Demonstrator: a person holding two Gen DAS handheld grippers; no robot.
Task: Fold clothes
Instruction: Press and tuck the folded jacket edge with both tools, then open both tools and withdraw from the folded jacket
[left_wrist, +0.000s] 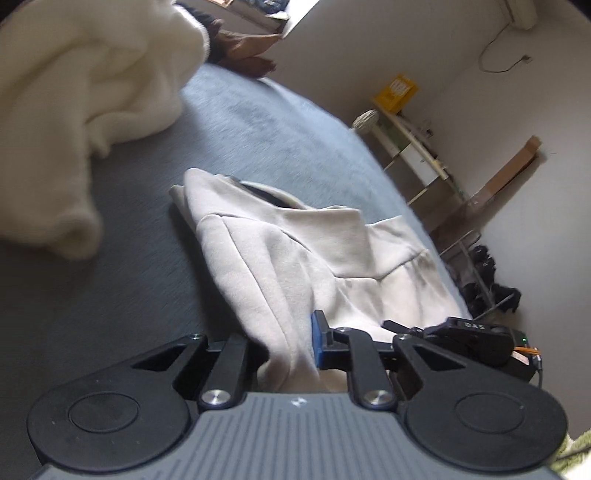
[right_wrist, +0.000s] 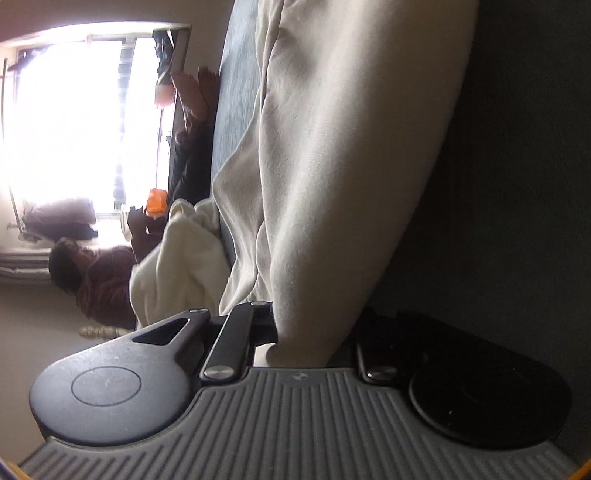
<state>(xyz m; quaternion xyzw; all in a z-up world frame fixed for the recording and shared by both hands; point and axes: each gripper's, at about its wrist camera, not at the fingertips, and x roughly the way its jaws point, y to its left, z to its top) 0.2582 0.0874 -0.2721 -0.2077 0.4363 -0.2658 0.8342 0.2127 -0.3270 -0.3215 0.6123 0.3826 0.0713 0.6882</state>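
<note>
A light beige sweatshirt (left_wrist: 295, 251) lies stretched across the grey bed (left_wrist: 258, 129). My left gripper (left_wrist: 288, 350) is shut on a fold of its near edge, and the blue pad (left_wrist: 317, 339) presses into the cloth. In the right wrist view the same beige sweatshirt (right_wrist: 343, 166) runs up from between the fingers, and my right gripper (right_wrist: 303, 332) is shut on it. This view is rolled on its side. The right gripper (left_wrist: 469, 336) also shows in the left wrist view, close beside the left one at the garment's near edge.
A cream fleece garment (left_wrist: 85, 103) is bunched on the bed to the far left, also cream fleece (right_wrist: 181, 266) in the right view. A person (right_wrist: 107, 273) sits beyond the bed by a bright window (right_wrist: 70, 122). A shelf rack (left_wrist: 417, 155), yellow box (left_wrist: 395, 92) and dark clothes (left_wrist: 487, 277) stand along the wall.
</note>
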